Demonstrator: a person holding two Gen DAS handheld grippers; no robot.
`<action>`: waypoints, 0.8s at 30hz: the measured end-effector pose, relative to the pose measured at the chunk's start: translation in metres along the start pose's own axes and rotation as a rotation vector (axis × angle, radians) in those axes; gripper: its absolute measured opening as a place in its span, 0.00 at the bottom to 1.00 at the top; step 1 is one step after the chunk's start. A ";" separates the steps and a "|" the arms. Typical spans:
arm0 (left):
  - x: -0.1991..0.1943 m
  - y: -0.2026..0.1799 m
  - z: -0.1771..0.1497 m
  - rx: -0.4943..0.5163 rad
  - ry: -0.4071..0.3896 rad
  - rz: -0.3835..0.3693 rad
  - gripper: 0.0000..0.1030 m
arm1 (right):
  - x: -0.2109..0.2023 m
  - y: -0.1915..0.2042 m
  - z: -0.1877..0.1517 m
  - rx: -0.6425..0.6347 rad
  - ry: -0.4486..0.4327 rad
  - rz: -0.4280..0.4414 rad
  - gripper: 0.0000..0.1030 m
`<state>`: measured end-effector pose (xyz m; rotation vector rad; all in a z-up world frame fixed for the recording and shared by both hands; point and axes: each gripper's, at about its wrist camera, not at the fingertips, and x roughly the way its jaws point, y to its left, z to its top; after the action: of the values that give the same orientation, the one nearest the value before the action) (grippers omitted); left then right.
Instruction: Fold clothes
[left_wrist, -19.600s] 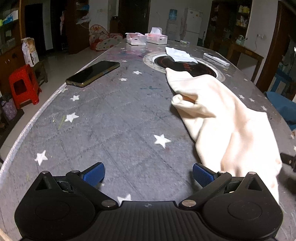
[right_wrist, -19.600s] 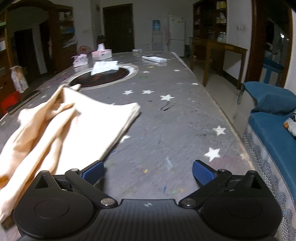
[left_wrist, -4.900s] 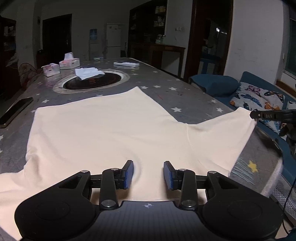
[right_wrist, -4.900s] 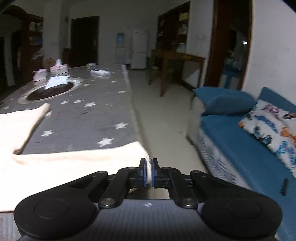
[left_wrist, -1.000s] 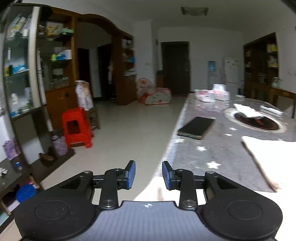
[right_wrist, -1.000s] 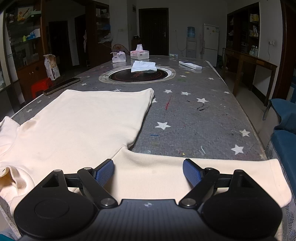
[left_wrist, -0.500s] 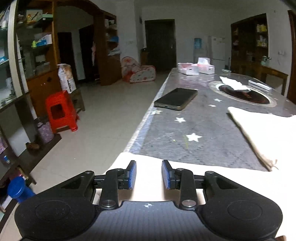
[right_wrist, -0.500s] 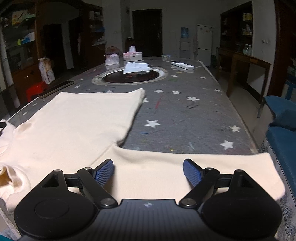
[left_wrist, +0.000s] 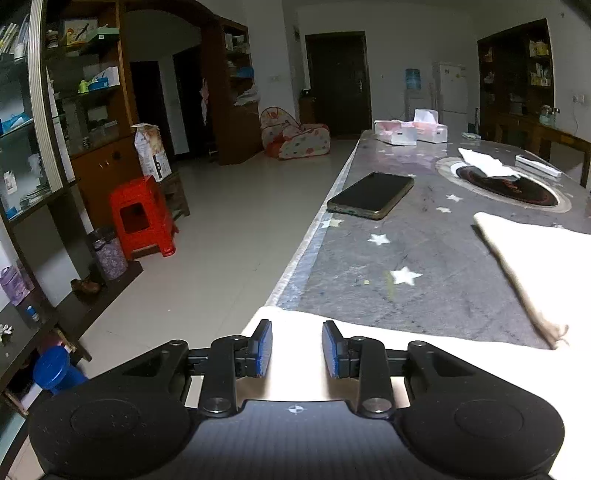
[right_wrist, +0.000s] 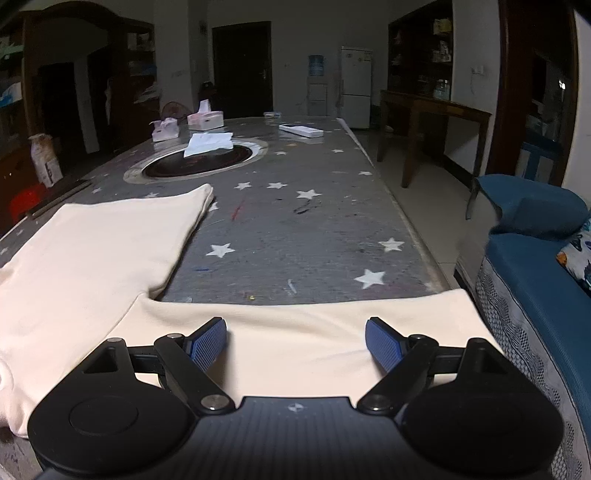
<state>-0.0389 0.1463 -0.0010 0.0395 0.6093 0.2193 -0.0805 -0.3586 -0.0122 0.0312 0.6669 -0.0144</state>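
Presently, the cream shirt (right_wrist: 92, 254) lies spread flat on the star-patterned table (right_wrist: 295, 229), one sleeve reaching toward each long edge. My left gripper (left_wrist: 297, 349) sits over the left sleeve (left_wrist: 424, 354) near the table's edge, jaws parted by a narrow gap, holding nothing. My right gripper (right_wrist: 295, 341) sits over the right sleeve (right_wrist: 314, 321), jaws spread wide, empty. A phone (left_wrist: 371, 195) rests near the left edge, well apart from the shirt. Tissue boxes (right_wrist: 205, 119) stand at the far end.
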 end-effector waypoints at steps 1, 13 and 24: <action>-0.003 -0.003 0.001 0.000 -0.003 -0.009 0.32 | -0.001 0.003 0.000 -0.007 -0.003 0.011 0.82; -0.053 -0.070 0.002 0.049 -0.051 -0.264 0.34 | -0.007 0.038 -0.003 -0.087 -0.011 0.119 0.82; -0.094 -0.133 -0.019 0.218 -0.060 -0.536 0.36 | -0.028 0.085 -0.001 -0.239 -0.032 0.308 0.82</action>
<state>-0.0994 -0.0040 0.0229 0.0906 0.5617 -0.3666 -0.1014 -0.2739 0.0060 -0.0961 0.6226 0.3602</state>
